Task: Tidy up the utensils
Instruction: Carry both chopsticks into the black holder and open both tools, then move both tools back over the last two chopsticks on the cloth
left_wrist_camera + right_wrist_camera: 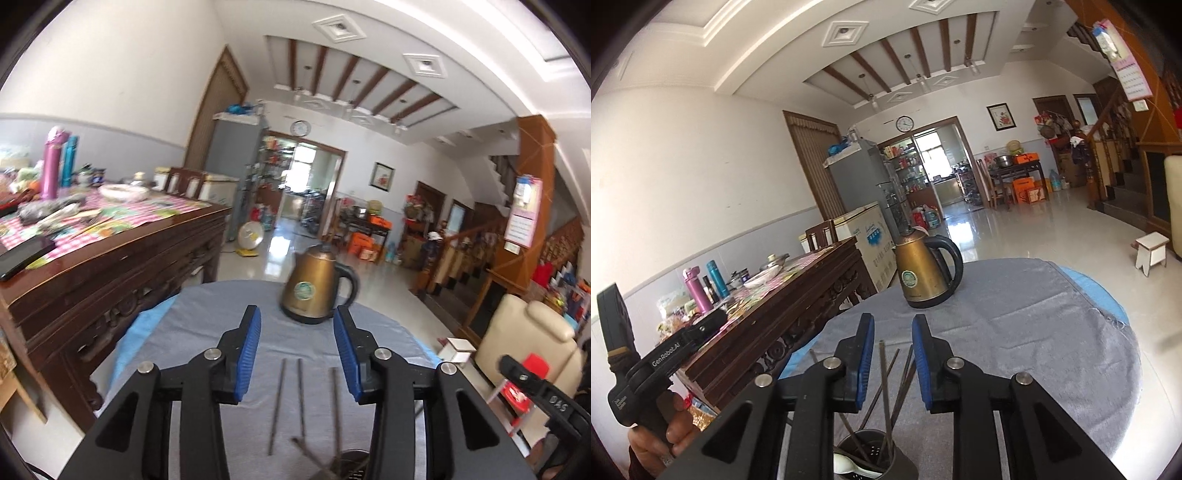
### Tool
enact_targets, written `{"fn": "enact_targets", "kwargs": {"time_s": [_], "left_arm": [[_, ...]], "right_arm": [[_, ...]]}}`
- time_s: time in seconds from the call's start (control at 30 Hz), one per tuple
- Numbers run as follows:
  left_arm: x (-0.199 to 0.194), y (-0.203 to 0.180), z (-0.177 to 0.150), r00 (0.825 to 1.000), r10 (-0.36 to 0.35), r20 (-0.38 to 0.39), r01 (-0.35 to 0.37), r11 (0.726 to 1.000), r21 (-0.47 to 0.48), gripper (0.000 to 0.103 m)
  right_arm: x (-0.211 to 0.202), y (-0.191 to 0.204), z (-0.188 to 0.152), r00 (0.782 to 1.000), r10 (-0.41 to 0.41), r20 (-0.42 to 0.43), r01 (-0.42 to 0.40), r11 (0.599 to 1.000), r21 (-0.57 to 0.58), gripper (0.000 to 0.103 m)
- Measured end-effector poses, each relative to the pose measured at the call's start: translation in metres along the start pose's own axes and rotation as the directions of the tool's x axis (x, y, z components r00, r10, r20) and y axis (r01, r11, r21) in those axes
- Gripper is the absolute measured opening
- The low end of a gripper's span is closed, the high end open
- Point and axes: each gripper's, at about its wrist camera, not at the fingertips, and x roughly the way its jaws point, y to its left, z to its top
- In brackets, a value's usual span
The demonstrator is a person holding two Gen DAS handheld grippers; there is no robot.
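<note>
Left hand-held gripper [297,347] wide open, empty, over chopsticks [300,402] on tabletop [207,314]. Right hand-held gripper [893,360] half open, empty, above utensil holder [871,458]; kettle [923,273] far.

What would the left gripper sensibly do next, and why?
Probably dip the open left gripper onto one of the chopsticks lying loose on the grey cloth; others already stand in the utensil holder.
</note>
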Motion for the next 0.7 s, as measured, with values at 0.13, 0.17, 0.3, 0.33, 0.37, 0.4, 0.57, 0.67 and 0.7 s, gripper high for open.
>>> {"fn": "enact_targets", "kwargs": {"time_s": [0.13,0.17,0.3,0.33,0.37,0.4,0.57,0.67,0.7], "left_arm": [[0.0,0.02,0.0,0.997,0.078,0.01,-0.078,0.997,-0.016,0.043],[0.0,0.024,0.0,0.995,0.098,0.009,-0.098,0.995,-0.02,0.044],[0.003,0.038,0.0,0.99,0.144,-0.01,-0.144,0.989,-0.042,0.049],[0.004,0.042,0.0,0.988,0.156,-0.02,-0.157,0.987,-0.045,0.049],[0.004,0.045,0.0,0.986,0.164,-0.026,-0.165,0.985,-0.048,0.049],[0.005,0.047,-0.001,0.985,0.172,-0.034,-0.174,0.983,-0.053,0.049],[0.006,0.051,-0.005,0.98,0.192,-0.055,-0.195,0.98,-0.047,0.049],[0.011,0.055,-0.007,0.977,0.201,-0.076,-0.205,0.978,-0.049,0.049],[0.012,0.056,-0.008,0.976,0.202,-0.082,-0.206,0.977,-0.051,0.049]], "right_arm": [[0.001,-0.015,0.002,1.0,-0.028,-0.008,0.028,0.999,0.039,0.023],[0.002,-0.019,0.002,0.999,-0.033,-0.013,0.034,0.998,0.051,0.023],[0.006,-0.033,0.001,0.998,-0.054,-0.037,0.057,0.994,0.091,0.023],[0.006,-0.037,0.001,0.998,-0.055,-0.044,0.059,0.993,0.105,0.023],[0.006,-0.04,0.001,0.997,-0.055,-0.047,0.061,0.991,0.116,0.024],[0.006,-0.043,0.001,0.997,-0.059,-0.053,0.065,0.99,0.129,0.026],[0.006,-0.059,0.0,0.995,-0.082,-0.056,0.091,0.979,0.181,0.056],[0.007,-0.067,0.0,0.992,-0.108,-0.06,0.117,0.976,0.186,0.056],[0.008,-0.069,0.001,0.991,-0.114,-0.064,0.124,0.974,0.191,0.056]]}}
